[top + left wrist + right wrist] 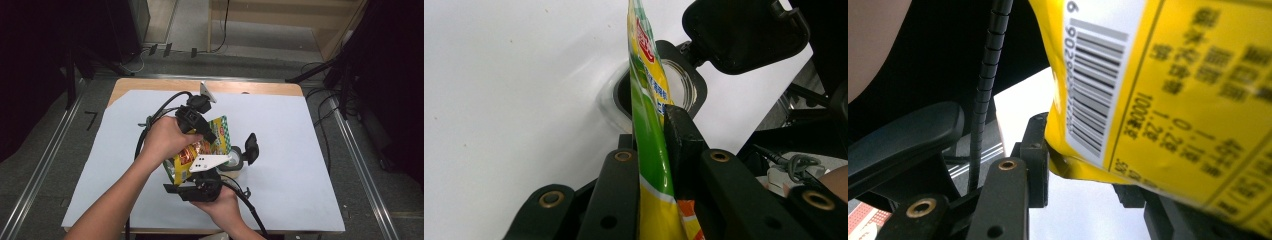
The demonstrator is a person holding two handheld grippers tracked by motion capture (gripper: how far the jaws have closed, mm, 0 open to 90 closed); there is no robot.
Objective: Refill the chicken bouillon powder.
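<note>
Near the middle of the tabletop [300,130], which was covered by a white sheet, both hands held a yellow and green packet [200,150] up off the surface. The left hand [162,140] came in from the left front with its gripper [207,131] angled toward the far edge. In the left gripper view the left gripper's [651,150] jaws were clamped on the thin edge of the packet [649,125], which stood on edge between them and ran up out of the top of that view.

The right hand [220,200] was close to the front edge with the right gripper [197,175] pointing away from the person. In the right gripper view the right gripper's [1083,167] jaws were pressed together on the lower seam of the packet [1173,100], whose back, with a barcode and printed text, faced the camera.

Just to the right of the packet, a jar [235,160] sat on the sheet with a black hinged lid [251,147] swung open. The left gripper view showed the jar [679,85] beyond the packet, its lid [744,35] raised behind the mouth.
</note>
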